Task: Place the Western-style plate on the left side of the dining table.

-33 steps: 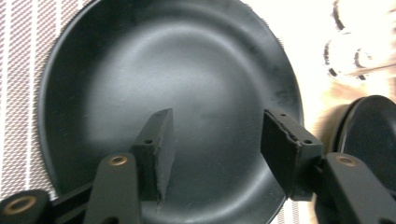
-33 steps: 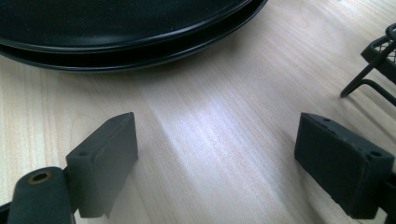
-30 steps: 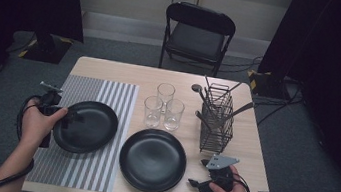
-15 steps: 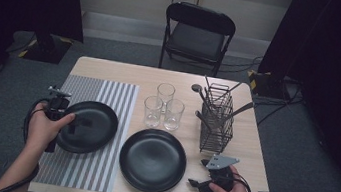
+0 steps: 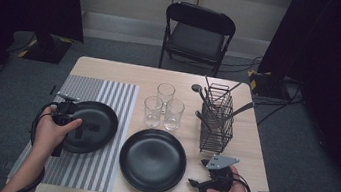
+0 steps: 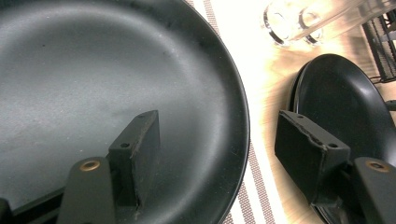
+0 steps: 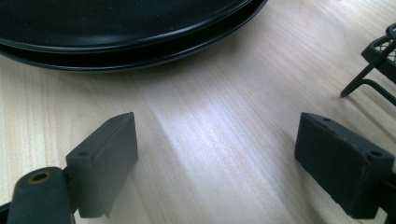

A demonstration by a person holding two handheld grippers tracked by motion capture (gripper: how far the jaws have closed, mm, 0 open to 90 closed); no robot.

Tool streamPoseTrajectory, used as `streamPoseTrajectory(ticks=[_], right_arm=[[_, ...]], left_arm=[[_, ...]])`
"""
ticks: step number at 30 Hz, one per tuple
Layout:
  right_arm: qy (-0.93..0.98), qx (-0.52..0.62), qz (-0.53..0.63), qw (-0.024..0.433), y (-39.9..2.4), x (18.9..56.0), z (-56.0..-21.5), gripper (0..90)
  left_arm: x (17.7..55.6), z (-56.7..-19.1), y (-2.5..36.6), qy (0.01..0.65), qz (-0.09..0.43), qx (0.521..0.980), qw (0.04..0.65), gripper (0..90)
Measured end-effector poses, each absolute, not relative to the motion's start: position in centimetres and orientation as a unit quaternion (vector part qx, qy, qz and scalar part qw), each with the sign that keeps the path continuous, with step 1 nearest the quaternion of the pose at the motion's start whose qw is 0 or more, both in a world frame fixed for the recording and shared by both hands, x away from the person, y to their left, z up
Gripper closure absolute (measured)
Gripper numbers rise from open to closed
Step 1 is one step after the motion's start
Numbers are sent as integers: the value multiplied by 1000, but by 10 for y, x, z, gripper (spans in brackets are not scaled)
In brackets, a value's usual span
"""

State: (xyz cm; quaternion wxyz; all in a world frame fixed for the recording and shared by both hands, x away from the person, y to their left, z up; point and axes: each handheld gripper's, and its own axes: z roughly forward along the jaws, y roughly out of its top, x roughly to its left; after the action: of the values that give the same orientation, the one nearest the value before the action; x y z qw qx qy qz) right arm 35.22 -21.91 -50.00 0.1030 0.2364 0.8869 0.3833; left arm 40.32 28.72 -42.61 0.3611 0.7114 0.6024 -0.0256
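straddling the rigid, slick black plate (image 6: 116, 84) rim, wide-open left gripper (image 6: 224, 154) grips nothing; right gripper (image 7: 224, 163) gapes empty over table (image 7: 224, 107).

- Right gripper (image 7: 217, 163): jaws wide apart above bare wooden tabletop (image 7: 224, 107).
- Stacked black plates (image 7: 116, 28) beyond.
- Wire rack's foot (image 7: 373, 70) at far right.
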Motion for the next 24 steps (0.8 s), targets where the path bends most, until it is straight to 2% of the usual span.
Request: streamPoseTrajectory(ticks=[16,24], right_arm=[[883,246,384,107,-220,350,-500,127],[878,272,384,92,-223,350,-497,144]], left_arm=[[400,-427,278,588,-21,719,370,310],[402,-427,269,571,-36,733,369,290]])
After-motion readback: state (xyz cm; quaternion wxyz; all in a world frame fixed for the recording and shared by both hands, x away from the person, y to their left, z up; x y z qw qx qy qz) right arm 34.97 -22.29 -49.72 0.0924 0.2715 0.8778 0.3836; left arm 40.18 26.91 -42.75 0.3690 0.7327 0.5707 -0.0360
